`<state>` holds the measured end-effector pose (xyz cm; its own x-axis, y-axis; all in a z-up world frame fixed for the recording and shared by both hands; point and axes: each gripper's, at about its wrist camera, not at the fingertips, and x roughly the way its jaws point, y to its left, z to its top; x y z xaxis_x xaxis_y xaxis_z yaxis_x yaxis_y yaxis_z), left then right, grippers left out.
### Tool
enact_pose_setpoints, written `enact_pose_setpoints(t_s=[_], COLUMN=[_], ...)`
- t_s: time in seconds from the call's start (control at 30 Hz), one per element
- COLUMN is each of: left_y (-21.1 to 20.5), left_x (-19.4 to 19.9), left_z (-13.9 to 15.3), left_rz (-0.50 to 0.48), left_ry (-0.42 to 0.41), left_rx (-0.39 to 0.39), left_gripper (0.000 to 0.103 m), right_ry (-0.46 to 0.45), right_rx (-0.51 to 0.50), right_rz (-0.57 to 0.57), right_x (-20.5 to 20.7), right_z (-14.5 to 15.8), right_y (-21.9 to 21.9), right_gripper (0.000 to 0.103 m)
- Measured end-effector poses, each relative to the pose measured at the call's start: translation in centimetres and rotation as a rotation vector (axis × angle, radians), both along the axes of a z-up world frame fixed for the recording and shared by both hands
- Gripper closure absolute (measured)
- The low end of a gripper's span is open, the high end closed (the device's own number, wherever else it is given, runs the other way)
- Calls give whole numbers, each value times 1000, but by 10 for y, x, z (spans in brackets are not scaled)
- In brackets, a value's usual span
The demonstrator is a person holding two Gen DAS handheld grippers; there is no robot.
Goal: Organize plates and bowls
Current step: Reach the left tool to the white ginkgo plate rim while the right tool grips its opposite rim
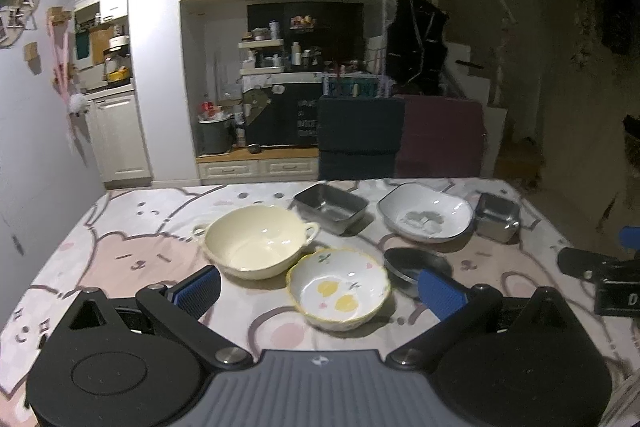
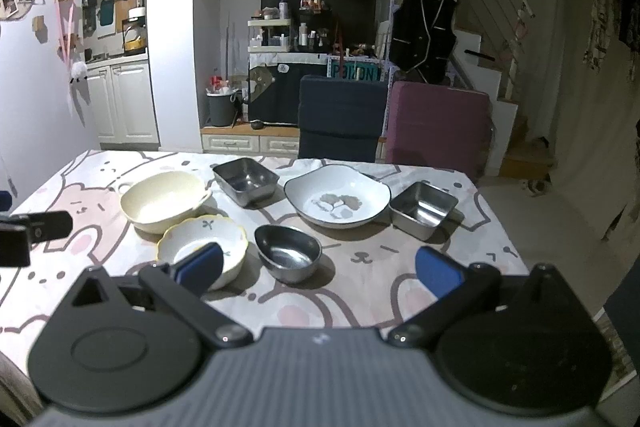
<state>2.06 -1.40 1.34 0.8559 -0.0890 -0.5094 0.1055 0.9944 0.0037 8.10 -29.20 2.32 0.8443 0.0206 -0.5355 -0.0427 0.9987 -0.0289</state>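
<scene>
Landmark = two-handled bowl [image 2: 162, 201], far left on the table [image 2: 460, 267]. Directly in front of it, touching or nearly so: scalloped bowl [image 2: 202, 247]. Right of that, near edge: oval metal bowl [image 2: 288, 253]. Behind-right of the two-handled bowl: larger metal tray [image 2: 246, 181]. Further right: wide shallow bowl [image 2: 338, 197], then small metal tray [image 2: 423, 209] just beside it (farthest right). Two chairs [image 2: 340, 117] stand behind the table's far edge.
</scene>
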Motion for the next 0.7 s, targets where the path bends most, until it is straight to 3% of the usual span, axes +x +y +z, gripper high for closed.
enact_pose_setpoints(t_s=[0.27, 0.47, 0.7], left_y=[-10, -27, -51], left_x=[37, 76, 138], left_z=[18, 31, 30], left_rz=[-72, -165, -263], left_ry=[-17, -93, -171], left_rx=[-1, 41, 56], left_gripper=[0, 0, 0], right_ry=[-53, -156, -171], right_rx=[12, 11, 39], right_rz=[-31, -25, -7], right_x=[10, 22, 53], right_z=[2, 11, 21], right_y=[-4, -12, -22], right_gripper=[0, 0, 0])
